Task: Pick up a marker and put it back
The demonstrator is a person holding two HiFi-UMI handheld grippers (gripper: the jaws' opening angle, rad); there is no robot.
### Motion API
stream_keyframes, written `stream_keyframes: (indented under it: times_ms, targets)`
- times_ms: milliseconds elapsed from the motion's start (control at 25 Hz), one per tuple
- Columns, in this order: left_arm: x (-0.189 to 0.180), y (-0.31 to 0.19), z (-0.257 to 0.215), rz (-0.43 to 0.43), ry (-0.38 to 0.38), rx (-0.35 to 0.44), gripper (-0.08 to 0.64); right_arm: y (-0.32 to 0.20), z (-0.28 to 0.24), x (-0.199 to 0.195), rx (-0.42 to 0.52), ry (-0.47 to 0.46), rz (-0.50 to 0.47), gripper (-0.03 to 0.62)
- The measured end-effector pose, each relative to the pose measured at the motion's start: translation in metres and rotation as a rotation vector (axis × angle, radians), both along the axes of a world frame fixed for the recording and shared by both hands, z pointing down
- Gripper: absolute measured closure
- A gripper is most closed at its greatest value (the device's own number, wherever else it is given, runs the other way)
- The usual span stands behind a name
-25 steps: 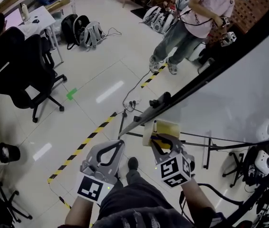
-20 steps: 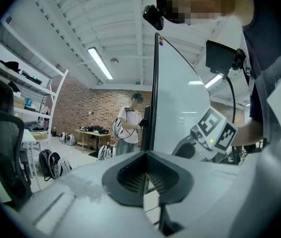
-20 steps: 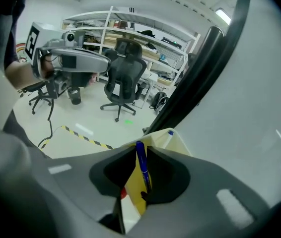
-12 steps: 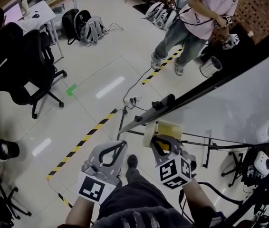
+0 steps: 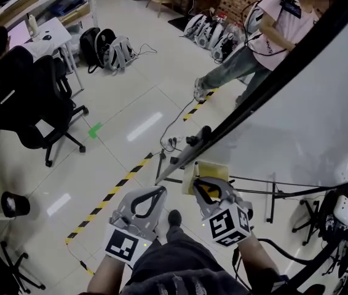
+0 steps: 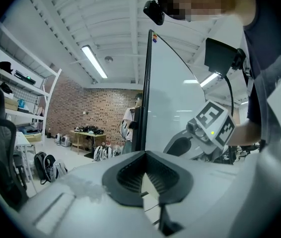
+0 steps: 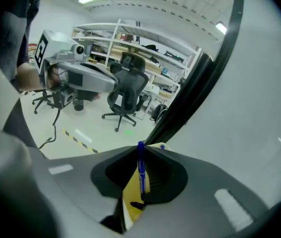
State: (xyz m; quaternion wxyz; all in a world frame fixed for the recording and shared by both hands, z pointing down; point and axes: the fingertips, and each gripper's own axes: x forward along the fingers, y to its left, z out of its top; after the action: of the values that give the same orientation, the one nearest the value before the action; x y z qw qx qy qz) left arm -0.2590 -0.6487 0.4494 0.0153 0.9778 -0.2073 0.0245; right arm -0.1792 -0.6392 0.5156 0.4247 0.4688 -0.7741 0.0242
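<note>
Marker pickup looks about done to me; the putting back is all left to do. Low on the big whiteboard, a yellow holder sits on the ledge. The right claw, just above it, has just been closing and now pinches the blue marker upright between its jaws. The left claw is closed on nothing, off beside it.

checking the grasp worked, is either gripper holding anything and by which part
The right gripper, its jaws just closing, holds the blue marker near its top end; the left gripper holds nothing.
</note>
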Motion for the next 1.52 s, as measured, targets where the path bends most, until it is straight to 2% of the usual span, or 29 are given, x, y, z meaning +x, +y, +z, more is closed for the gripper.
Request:
stream_keyframes:
  times_ms: [360,520,800,1040,1120,1280,1520]
  targets:
    - [-0.002,0.019,-0.038,-0.016,0.016,0.027,0.557,0.013,-0.066,-0.005,0.174,-0.084,0.013,0.548]
    - [-0.008,0.022,-0.062,-0.036,0.009,0.035,0.557,0.020,-0.108,-0.016,0.267,-0.157,0.005,0.548]
    - [-0.025,0.028,-0.115,-0.101,0.043,0.118,0.557,0.040,-0.174,-0.034,0.428,-0.291,-0.037,0.548]
    - [-0.040,0.044,-0.121,-0.139,0.027,0.126,0.558,0.060,-0.178,-0.047,0.430,-0.339,-0.063,0.548]
    - [-0.035,0.051,-0.120,-0.140,0.048,0.108,0.558,0.064,-0.175,-0.045,0.420,-0.355,-0.069,0.548]
    - [-0.020,0.072,-0.121,-0.158,0.027,0.116,0.557,0.079,-0.182,-0.034,0.427,-0.406,-0.107,0.548]
    - [0.011,0.111,-0.142,-0.254,-0.004,0.146,0.557,0.120,-0.204,0.001,0.441,-0.490,-0.220,0.548]
